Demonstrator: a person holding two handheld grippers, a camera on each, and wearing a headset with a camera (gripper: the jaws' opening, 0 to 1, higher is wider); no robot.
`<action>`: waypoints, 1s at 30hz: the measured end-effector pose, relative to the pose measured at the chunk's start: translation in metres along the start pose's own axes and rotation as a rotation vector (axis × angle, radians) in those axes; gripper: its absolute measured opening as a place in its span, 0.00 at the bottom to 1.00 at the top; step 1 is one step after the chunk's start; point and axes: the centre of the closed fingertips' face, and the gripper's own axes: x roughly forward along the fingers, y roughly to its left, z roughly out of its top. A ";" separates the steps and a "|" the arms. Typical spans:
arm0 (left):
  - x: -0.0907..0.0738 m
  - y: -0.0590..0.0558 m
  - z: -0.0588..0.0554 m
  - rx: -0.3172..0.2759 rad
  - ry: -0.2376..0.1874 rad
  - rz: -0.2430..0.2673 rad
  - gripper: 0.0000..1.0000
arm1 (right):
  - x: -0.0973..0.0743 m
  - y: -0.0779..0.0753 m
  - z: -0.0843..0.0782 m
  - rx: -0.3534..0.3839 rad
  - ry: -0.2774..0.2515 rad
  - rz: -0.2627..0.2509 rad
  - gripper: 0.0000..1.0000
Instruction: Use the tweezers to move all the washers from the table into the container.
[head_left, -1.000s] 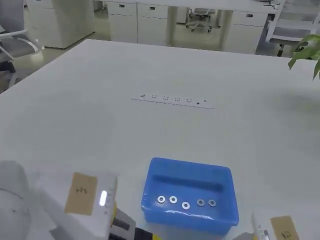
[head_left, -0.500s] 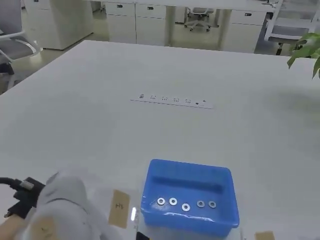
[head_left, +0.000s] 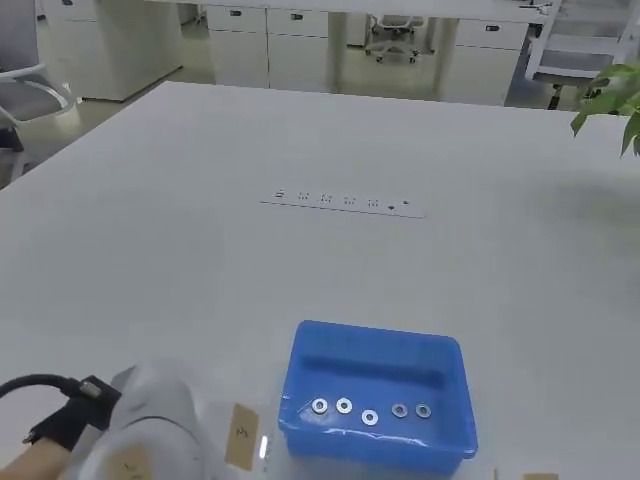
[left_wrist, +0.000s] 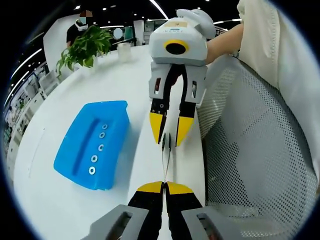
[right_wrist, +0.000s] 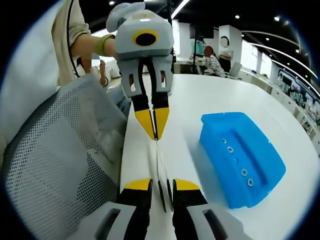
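Observation:
The blue container (head_left: 300, 372) stands near the table's front edge with several washers (head_left: 370, 417) in a row on its floor. The thin steel tweezers (right_wrist: 158, 160) hang in the air between my two grippers, beside the table edge. My left gripper (left_wrist: 165, 189) is shut on the tweezers' joined end. Facing it, my right gripper (right_wrist: 162, 189) is closed around the two legs. In the head view the grey housing of the left gripper (head_left: 150, 425) sits at the bottom left. In the gripper views the container (left_wrist: 80, 150) lies off to the side with its washers (left_wrist: 97, 147).
A mesh chair back (left_wrist: 250, 150) and a person's light shirt (left_wrist: 275, 45) are close beside the grippers. A socket strip (head_left: 340, 200) lies mid-table. A green plant (head_left: 610, 100) stands at the far right. Cabinets and office chairs stand beyond the table.
In the head view both grippers have dropped toward the bottom edge; the one at the right has almost left the picture. The container and washers have stayed put.

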 end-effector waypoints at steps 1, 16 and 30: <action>0.002 0.000 -0.002 -0.002 0.004 -0.002 0.00 | -0.002 -0.001 -0.001 0.009 -0.003 -0.005 0.14; 0.016 0.002 -0.015 -0.044 0.056 -0.033 0.00 | -0.077 0.003 -0.016 0.212 -0.083 -0.182 0.33; 0.017 0.001 -0.021 -0.056 0.093 -0.056 0.00 | -0.135 -0.042 -0.023 0.375 -0.248 -0.524 0.80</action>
